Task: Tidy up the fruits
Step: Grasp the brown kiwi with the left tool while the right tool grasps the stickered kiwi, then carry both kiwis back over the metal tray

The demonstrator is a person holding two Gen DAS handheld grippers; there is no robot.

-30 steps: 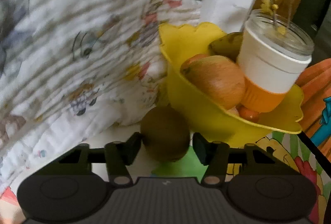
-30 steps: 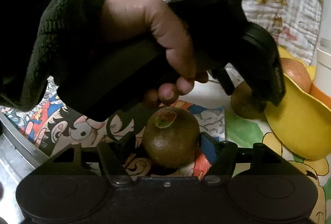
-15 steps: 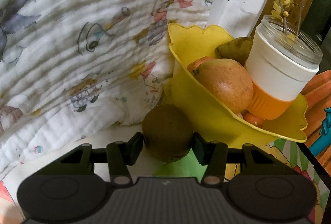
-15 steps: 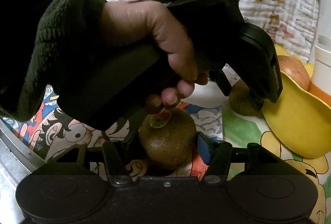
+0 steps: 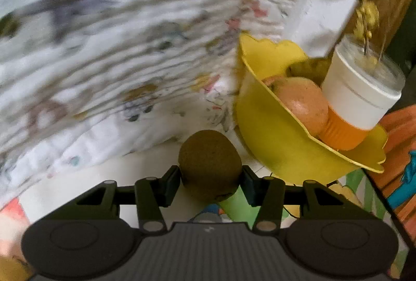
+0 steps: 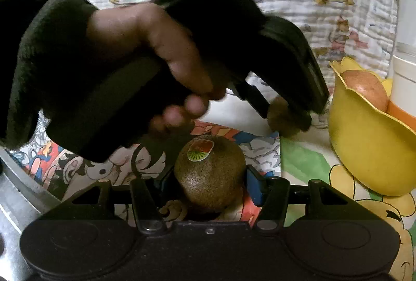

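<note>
A brown kiwi (image 5: pixel 209 164) sits between the pads of my left gripper (image 5: pixel 210 173). Its jaws are closing and both pads touch the fruit. Just right of it stands the yellow wavy-edged bowl (image 5: pixel 273 146), holding an apple (image 5: pixel 299 101) and a darker fruit (image 5: pixel 306 69). In the right wrist view a second kiwi with a sticker (image 6: pixel 209 172) lies between the closing jaws of my right gripper (image 6: pixel 208 178), pads against it. Beyond it a hand (image 6: pixel 156 47) holds the left gripper (image 6: pixel 284 120) with its kiwi, short of the bowl (image 6: pixel 364 146).
A white jar with an orange band (image 5: pixel 361 96) and dried yellow sprigs stands in the bowl's right side. A white printed quilt (image 5: pixel 117 47) rises behind. The cartoon-printed cloth (image 6: pixel 306 164) covers the surface, and a metal rim (image 6: pixel 15 192) runs at the left.
Both pairs of jaws have narrowed onto their kiwis. The left gripper has shifted with its kiwi, so the bowl sits further right in its view. The right gripper has stayed put.
</note>
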